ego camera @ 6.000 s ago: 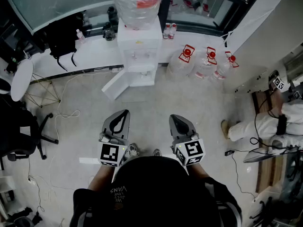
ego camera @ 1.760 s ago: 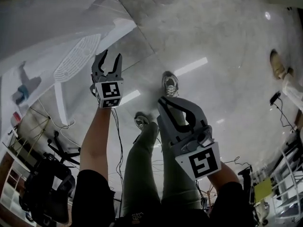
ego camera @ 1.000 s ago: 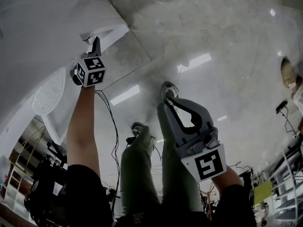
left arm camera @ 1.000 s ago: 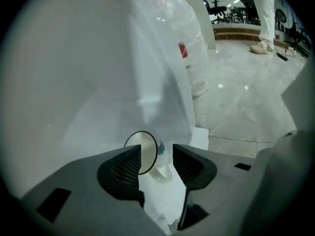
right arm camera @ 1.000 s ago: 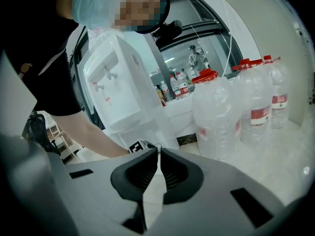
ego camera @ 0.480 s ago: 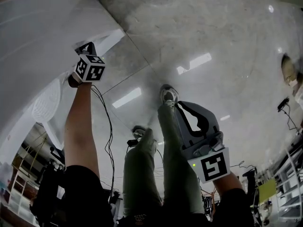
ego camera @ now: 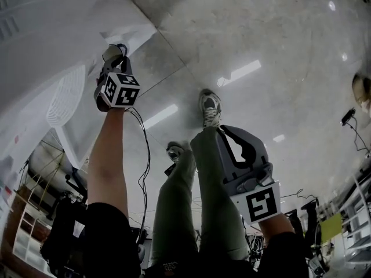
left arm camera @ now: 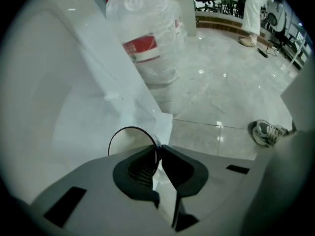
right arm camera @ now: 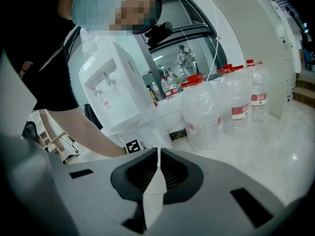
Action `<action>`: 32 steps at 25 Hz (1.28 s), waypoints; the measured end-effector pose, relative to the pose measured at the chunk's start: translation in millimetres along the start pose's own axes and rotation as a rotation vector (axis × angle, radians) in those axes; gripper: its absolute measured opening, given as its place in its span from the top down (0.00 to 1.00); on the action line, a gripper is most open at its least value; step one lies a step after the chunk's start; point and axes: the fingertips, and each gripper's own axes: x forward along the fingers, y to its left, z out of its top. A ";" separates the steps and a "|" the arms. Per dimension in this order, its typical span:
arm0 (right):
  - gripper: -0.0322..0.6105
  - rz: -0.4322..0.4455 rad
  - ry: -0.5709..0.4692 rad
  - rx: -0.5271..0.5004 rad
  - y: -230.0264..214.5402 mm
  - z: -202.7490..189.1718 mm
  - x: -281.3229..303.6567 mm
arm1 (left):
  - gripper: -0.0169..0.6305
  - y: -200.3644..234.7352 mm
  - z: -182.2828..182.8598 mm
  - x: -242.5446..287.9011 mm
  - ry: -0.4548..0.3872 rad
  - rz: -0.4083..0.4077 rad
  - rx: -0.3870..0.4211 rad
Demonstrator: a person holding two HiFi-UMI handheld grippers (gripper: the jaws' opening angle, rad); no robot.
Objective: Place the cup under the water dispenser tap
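In the left gripper view a clear plastic cup (left arm camera: 132, 140) shows its round rim just past my left gripper (left arm camera: 158, 149). The jaws have just been closing and now pinch the cup's wall between the pads. In the head view my left gripper (ego camera: 113, 52) is held out beside the white cabinet (ego camera: 40, 57), a pale shape at its tip. My right gripper (ego camera: 226, 133) hangs above the person's legs, shut with nothing in it. From the right gripper view the gripper (right arm camera: 158, 154) faces the white water dispenser (right arm camera: 110, 90) and its taps (right arm camera: 104, 82).
A large water bottle with a red label (left arm camera: 145, 38) stands on the pale floor ahead of the left gripper. More full bottles (right arm camera: 231, 107) line the wall to the right of the dispenser. The person's shoes (ego camera: 210, 106) and legs (ego camera: 179, 213) fill the lower middle of the head view.
The left gripper has shifted down and right along the white cabinet, its marker cube turning. The right gripper has drifted slightly right and down in the head view.
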 end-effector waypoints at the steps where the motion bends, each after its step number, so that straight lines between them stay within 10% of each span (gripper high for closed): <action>1: 0.88 -0.003 -0.007 0.002 7.2 4.3 -5.8 | 0.89 -8.0 -1.4 -11.2 -0.007 -0.011 0.004; 17: 0.88 0.007 -0.118 0.007 154.5 111.4 -107.8 | 0.89 -74.9 2.2 -254.7 -0.177 -0.174 0.127; 32: 0.88 0.115 -0.131 -0.093 197.2 222.7 -136.9 | 0.89 16.0 44.2 -403.5 -0.219 -0.121 0.200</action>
